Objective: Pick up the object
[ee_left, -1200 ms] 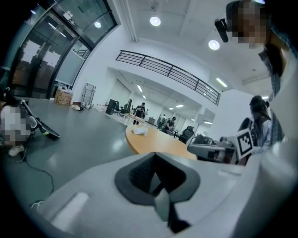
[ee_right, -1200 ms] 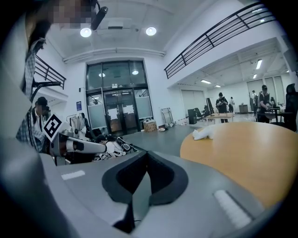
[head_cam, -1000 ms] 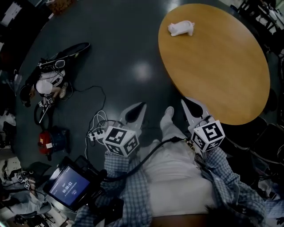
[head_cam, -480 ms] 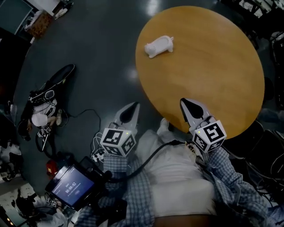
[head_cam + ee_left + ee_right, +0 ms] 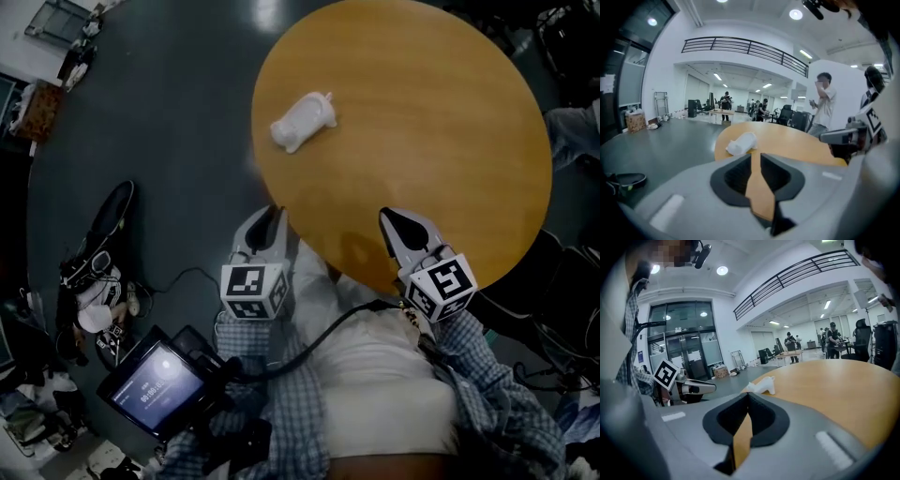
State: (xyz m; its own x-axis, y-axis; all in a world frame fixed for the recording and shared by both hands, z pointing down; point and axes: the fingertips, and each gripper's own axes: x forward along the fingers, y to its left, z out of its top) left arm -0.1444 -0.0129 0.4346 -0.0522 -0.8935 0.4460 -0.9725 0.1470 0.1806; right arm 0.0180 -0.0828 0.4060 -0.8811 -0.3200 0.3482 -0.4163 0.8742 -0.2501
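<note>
Round surface [image 5: 441, 112] is carrying the white toy [image 5: 303, 120] near its left edge, well apart from us. We're hovering at the near edge: left tool [image 5: 272, 212] opening, empty; right tool [image 5: 387, 217] closed, empty. Grabbing isn't happening yet.

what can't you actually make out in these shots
- White object: head view, too small and soft to tell what it is. It is no sharper in either gripper view.
- Screen: head view, text too small and dim to read.
- Table: head view, far rim cut off by the top edge of the picture.
- Pile on the floor: head view, dark and tangled, so single items are unclear.
</note>
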